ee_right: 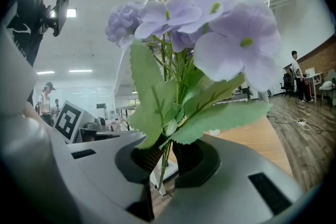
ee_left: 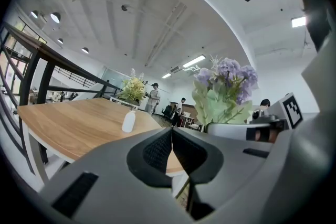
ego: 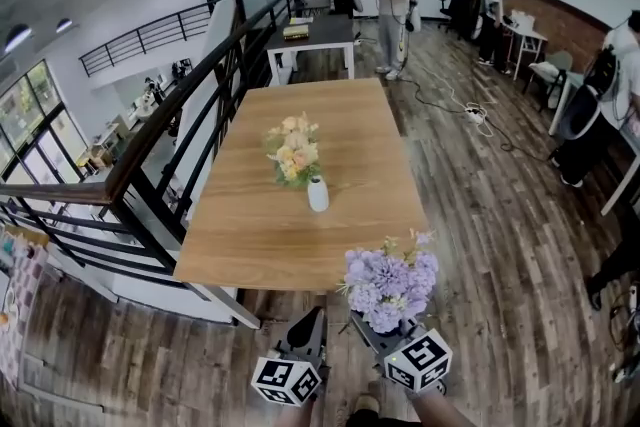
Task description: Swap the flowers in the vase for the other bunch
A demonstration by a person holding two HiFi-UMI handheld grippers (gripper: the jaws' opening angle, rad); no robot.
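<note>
The right tool (ee_right: 163,160) is clamped on the thin green stems (ee_right: 167,65) of the purple bunch (ee_right: 199,34), low down under the leaves (ee_right: 152,107), and the bunch stands upright above it. The left tool (ee_left: 171,145) has its jaws together with nothing between them. Both tools are short of the near edge of the tabletop (ego: 250,245), over the floor (ego: 480,245). The yellow bunch (ego: 293,151) sits in the small white vase (ego: 318,194), which stands near the middle of the tabletop, well apart from both tools.

Both bunches look light and top-heavy, with thin, bendy stems that could slide or twist in a loose grip. The petals and leaves are soft and would crush, so the stems are the place to hold. The yellow bunch is best taken just above the vase's neck and drawn straight up. The empty left tool seems free for that.

The vase looks narrow, light and probably breakable. A sideways tug on the flowers could tip it, and its smooth wall may slip between the pads
</note>
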